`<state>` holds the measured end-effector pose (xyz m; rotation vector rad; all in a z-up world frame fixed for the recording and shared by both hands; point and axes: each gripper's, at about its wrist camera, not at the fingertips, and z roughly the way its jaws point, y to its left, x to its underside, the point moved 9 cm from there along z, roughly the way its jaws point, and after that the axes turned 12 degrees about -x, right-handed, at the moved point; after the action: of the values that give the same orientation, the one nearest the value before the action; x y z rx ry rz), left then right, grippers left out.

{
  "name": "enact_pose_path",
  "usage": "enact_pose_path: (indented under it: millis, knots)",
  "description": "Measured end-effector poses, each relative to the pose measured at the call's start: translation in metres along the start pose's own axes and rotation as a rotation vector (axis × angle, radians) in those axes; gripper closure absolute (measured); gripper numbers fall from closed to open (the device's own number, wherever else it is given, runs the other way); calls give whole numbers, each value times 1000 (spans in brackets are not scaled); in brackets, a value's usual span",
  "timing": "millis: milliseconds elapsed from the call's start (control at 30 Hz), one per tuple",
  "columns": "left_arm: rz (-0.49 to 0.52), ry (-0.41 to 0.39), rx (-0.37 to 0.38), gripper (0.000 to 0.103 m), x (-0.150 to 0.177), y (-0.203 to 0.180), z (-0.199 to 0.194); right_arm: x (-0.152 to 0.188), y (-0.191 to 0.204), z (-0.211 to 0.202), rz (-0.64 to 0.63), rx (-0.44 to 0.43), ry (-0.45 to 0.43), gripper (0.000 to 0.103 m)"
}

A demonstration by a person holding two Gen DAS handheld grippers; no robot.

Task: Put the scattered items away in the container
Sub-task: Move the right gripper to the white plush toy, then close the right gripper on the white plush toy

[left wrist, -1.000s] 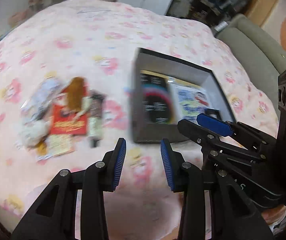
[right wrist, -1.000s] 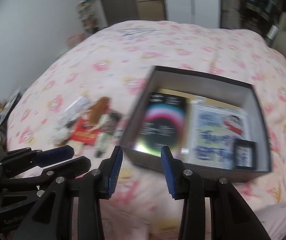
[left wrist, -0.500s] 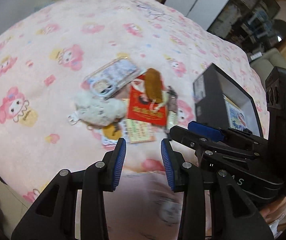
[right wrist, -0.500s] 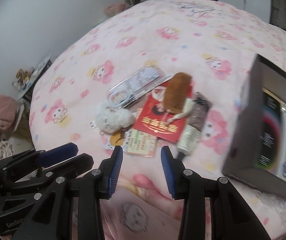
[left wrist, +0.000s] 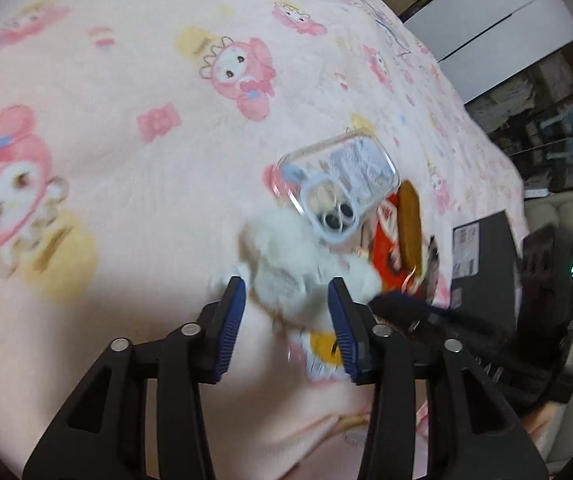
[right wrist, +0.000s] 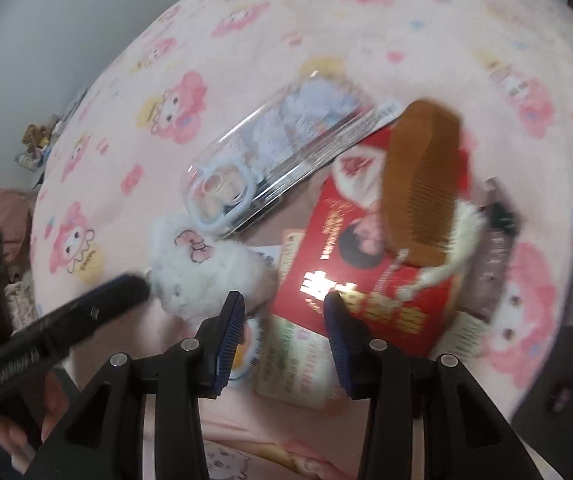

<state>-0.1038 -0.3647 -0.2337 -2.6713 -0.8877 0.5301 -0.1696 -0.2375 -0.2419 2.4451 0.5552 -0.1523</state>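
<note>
Now both grippers point steeply down at the pile on the pink blanket [left wrist: 134,168]. The left gripper [left wrist: 286,316] has its jaws apart, just having opened wider, with the white plush [left wrist: 286,256] showing between the blue pads at lower centre of its view; the pads do not press on it. The right gripper [right wrist: 282,320] is also open, jaws just having widened, and frames the lower left corner of the red packet [right wrist: 350,264] and a pale card [right wrist: 298,356] beneath it; nothing is clamped. Each gripper shows in the other's view: the right one as a dark blur at the right edge of the left view, the left one as a dark blur at lower left of the right view, its tip just beside the plush.

Around them, a clear phone case [right wrist: 270,156] lies above the plush, toward upper centre, its lower end touching the plush. A brown comb [right wrist: 418,184] rests on the red packet, right of centre. A dark tube [right wrist: 490,248] lies along the packet's right side. The dark box [left wrist: 482,256] stands at the right edge of the left view, apart from the pile; its inside is hidden. A hand [right wrist: 18,428] shows at lower left of the right view.
</note>
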Motion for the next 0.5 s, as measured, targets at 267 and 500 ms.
enact_pose_path:
  millis: [267,500]
  knots:
    - [-6,25,17,65,-5,-4,22,-15,12,15,-11,-82,-24,58]
    - [11,6,22,69,15,-11,-5,-9,26,10,4,-150,-44,69]
